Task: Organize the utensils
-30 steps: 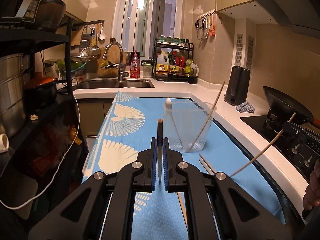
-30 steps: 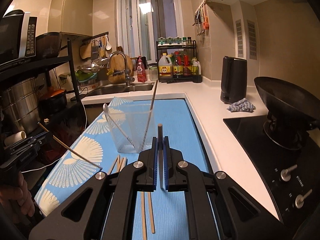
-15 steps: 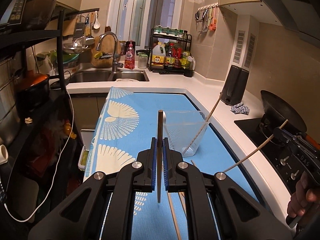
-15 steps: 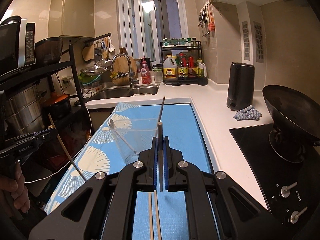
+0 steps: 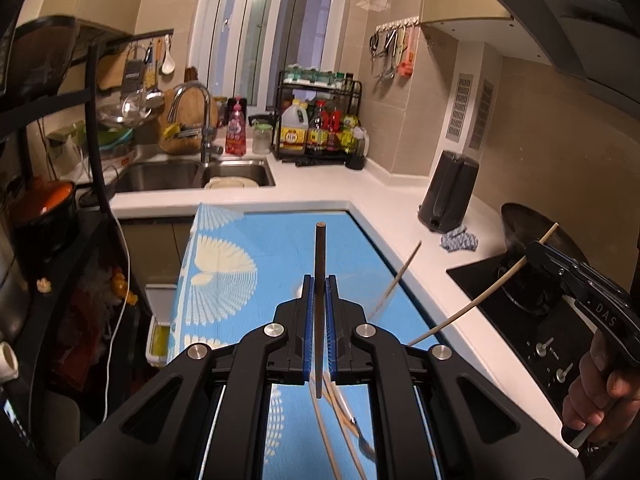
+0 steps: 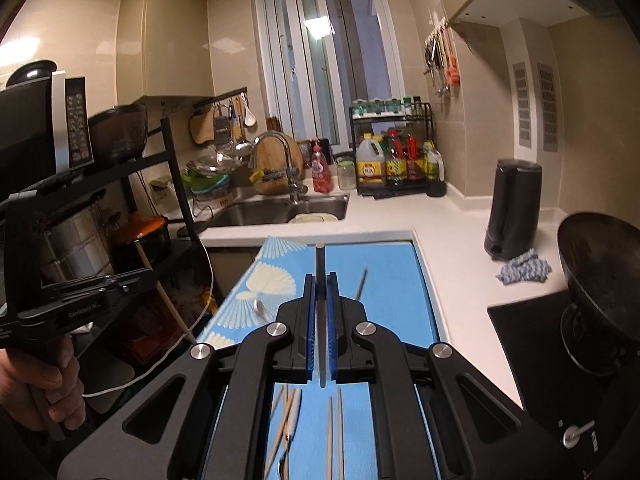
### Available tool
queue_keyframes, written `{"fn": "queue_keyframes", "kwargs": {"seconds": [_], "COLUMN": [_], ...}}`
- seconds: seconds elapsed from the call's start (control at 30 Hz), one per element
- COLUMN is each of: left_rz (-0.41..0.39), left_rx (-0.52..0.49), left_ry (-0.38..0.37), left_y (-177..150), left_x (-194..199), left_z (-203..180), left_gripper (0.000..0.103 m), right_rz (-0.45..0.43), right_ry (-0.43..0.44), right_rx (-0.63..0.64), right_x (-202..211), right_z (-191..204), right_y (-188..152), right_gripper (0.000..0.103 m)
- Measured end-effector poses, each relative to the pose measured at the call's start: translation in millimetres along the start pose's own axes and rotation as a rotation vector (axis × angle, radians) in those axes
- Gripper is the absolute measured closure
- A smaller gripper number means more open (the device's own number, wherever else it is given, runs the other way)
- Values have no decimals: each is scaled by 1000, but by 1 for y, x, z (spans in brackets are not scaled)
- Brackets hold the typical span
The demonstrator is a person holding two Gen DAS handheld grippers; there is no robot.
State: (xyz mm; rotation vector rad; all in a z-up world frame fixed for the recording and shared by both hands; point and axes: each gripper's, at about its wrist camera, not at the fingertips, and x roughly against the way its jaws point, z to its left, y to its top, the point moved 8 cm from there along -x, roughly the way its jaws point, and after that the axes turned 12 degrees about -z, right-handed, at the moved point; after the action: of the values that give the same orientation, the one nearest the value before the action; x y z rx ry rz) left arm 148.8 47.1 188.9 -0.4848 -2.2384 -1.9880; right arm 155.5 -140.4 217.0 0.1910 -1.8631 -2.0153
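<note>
Countertop [image 5: 384, 216] in white runs along the far wall and down the right side, with a double sink [image 5: 192, 174] at the far left and a black cooktop [image 5: 516, 308] at the right. Laid over the near stretch is a blue mat [image 5: 276, 248] printed with pale fan shapes. A dark wok [image 6: 596, 276] sits on the cooktop, and a black kettle [image 6: 514, 208] stands on the counter beyond it, with a small blue rag [image 6: 524, 270] just beside its base. A black rack of bottles [image 6: 394, 160] stands at the far wall near the window.

The left gripper [image 5: 319, 300] has its blue pads pressed together on a dark chopstick [image 5: 319, 256] that stands upright between them, its top end well above the mat. The right gripper [image 6: 320, 300] is likewise clamped on its own chopstick [image 6: 320, 264], also upright. In the left view the right gripper shows at the right edge, held by a hand [image 5: 600, 400], with its pale stick slanting down toward the mat. In the right view the left gripper shows at the left edge in the other hand [image 6: 44, 384].

More loose chopsticks [image 6: 334, 432] lie flat on the mat below the grippers, near the front edge; a few others beside them are blurred. A slanted stick [image 5: 400, 272] and a white spoon end [image 6: 260, 306] rise farther out over the mat, but what holds them is too blurred to tell.
</note>
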Motion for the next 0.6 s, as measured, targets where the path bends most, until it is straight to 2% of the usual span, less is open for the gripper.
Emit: {"fn": "queue_keyframes", "kwargs": {"seconds": [0.2, 0.33, 0.47, 0.6], "left_rz": [-84, -148, -154, -109], "left_rx": [-21, -36, -55, -79], "left_ry": [-21, -22, -20, -16], "left_y": [48, 71, 69, 44], "left_x": [-15, -33, -61, -96], "left_z": [-13, -20, -28, -29], "left_gripper": [97, 97, 97, 97], "right_rz": [-69, -92, -89, -51], "right_ry": [13, 0, -12, -18], "right_rx": [-11, -10, -4, -13], "right_x": [-21, -40, -64, -90], "right_z": [-3, -6, -10, -18], "right_y": [43, 50, 36, 8], "right_gripper": [98, 98, 98, 98]}}
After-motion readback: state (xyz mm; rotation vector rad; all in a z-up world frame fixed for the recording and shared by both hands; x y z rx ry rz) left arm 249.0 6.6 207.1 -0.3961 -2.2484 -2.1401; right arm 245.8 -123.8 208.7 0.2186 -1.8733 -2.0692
